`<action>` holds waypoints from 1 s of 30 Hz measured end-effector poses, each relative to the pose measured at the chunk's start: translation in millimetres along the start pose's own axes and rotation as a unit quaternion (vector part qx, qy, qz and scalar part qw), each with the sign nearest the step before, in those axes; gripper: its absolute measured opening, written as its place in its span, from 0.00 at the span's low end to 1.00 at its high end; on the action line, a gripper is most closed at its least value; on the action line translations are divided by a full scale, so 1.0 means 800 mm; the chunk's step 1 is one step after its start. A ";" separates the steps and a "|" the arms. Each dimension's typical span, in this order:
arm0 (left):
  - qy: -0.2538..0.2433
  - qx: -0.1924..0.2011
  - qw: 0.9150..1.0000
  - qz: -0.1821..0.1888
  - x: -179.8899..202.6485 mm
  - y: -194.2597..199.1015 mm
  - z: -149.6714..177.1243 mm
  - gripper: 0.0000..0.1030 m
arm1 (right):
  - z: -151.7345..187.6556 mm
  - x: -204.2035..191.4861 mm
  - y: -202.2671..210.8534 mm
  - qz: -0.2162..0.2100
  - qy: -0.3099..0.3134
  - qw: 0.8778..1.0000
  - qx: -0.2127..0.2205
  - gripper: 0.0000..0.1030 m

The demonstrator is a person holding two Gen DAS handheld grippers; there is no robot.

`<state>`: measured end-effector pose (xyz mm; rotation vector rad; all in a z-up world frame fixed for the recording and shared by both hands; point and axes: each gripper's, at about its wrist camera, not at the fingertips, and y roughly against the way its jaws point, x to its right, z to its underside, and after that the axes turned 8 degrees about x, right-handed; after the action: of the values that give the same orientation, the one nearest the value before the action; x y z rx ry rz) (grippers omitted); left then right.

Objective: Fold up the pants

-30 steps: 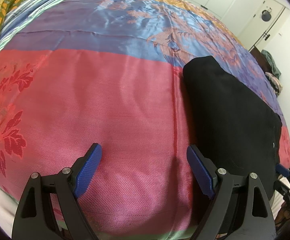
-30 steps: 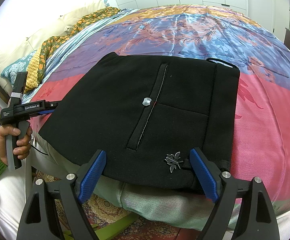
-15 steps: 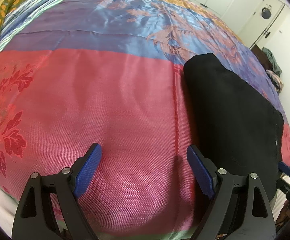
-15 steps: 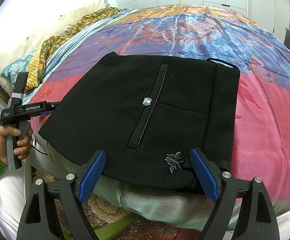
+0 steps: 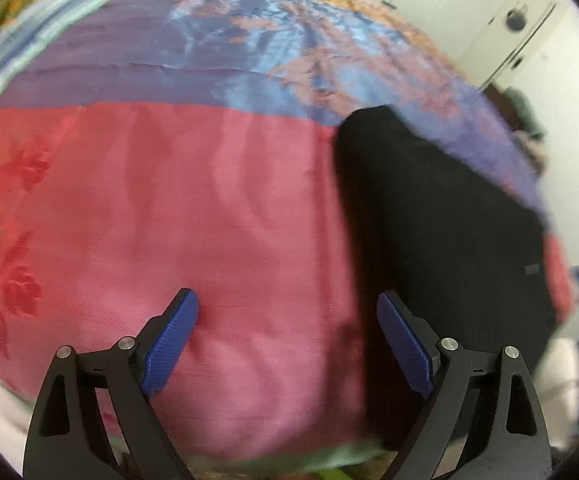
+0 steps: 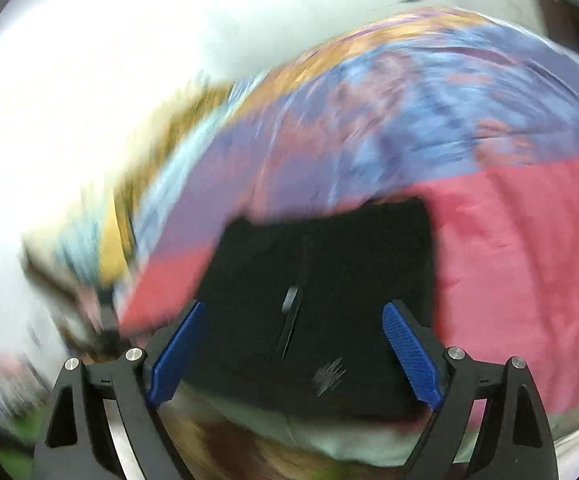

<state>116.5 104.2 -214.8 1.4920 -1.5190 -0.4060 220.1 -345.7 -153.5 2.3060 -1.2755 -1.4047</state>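
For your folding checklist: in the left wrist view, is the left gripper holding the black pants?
No, the left gripper is open over pink bedspread; the pants lie beside it.

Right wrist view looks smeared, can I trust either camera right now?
Right wrist view: heavy motion blur; the bedspread streaks and only the black pants read roughly. Left wrist view: milder softness, pants edge clear enough; fisheye bends the bed in both.

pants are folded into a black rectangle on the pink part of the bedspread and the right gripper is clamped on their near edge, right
Not quite. The right wrist view shows the right gripper with its jaws opening, clamping nothing; the folded black pants lie flat beyond its fingers. The rest stands: they rest on the pink bedspread.
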 end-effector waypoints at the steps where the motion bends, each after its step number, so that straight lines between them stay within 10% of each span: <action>1: 0.012 -0.006 1.000 0.027 0.000 0.001 -0.003 0.89 | -0.013 0.022 0.004 -0.006 -0.037 0.999 -0.003 0.87; 6: 0.030 -0.057 0.988 0.142 0.026 -0.013 -0.010 0.89 | -0.011 0.070 -0.036 -0.039 -0.081 0.989 -0.117 0.87; 19: -0.006 -0.141 0.980 0.144 0.081 -0.086 -0.017 0.89 | 0.023 0.064 -0.137 -0.068 -0.050 0.952 -0.294 0.87; 22: 0.002 -0.135 0.981 0.140 0.079 -0.086 -0.020 0.70 | 0.031 0.072 -0.152 -0.062 -0.071 0.956 -0.279 0.87; 24: -0.005 -0.123 0.982 0.142 0.075 -0.074 -0.023 0.36 | 0.035 0.063 -0.157 -0.088 -0.079 0.958 -0.262 0.70; 27: -0.008 -0.111 0.982 0.154 0.068 -0.052 -0.033 0.28 | 0.032 0.036 -0.152 -0.091 -0.019 0.963 -0.252 0.43; 30: -0.034 -0.088 0.983 0.159 0.075 -0.029 -0.054 0.27 | 0.020 0.012 -0.143 -0.097 0.016 0.965 -0.242 0.37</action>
<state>175.0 60.3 -188.4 1.0849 -1.6945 -0.3922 275.9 -276.7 -228.2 2.1348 -0.6133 -1.5220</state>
